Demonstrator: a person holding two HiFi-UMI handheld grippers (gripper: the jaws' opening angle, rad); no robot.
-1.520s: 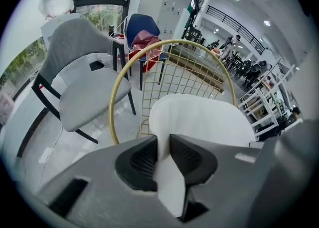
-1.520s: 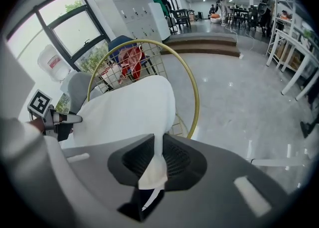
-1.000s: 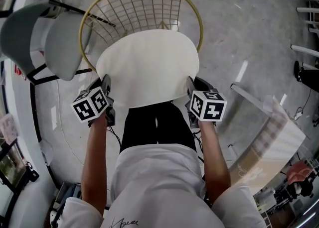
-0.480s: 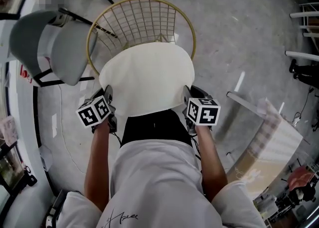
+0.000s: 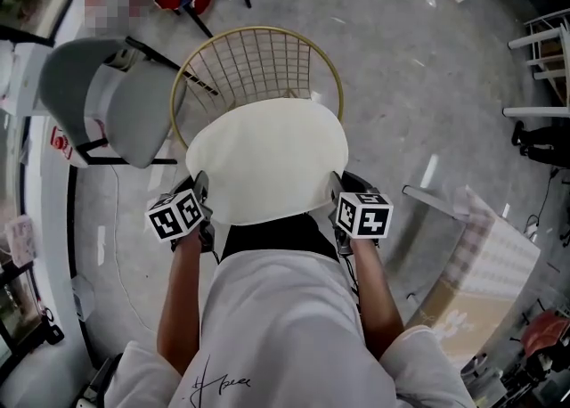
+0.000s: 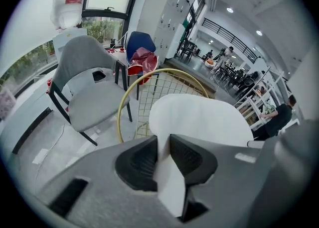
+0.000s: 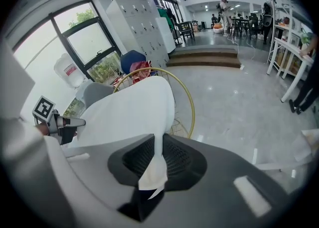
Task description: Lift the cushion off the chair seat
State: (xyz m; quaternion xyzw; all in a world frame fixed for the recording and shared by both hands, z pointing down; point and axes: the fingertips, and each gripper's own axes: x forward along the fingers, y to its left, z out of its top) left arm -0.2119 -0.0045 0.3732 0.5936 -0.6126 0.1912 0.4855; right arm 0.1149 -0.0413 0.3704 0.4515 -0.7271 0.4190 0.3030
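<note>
Cream cushion [image 5: 267, 159] in left gripper [image 6: 163, 146], right gripper [image 7: 158, 147]; shirt script [image 5: 219, 385] unreadable.

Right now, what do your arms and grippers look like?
The left gripper and right gripper are dark grey with ribbed black pads. Each carries a white cube printed with black square markers, and thin black cables trail below. The arms are bare below a white short-sleeved T-shirt with small black script.

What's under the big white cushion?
The gold wire chair pokes out beyond the white cushion, and the person's black trousers show at its near edge. From above, the cushion hides the chair's seat.
</note>
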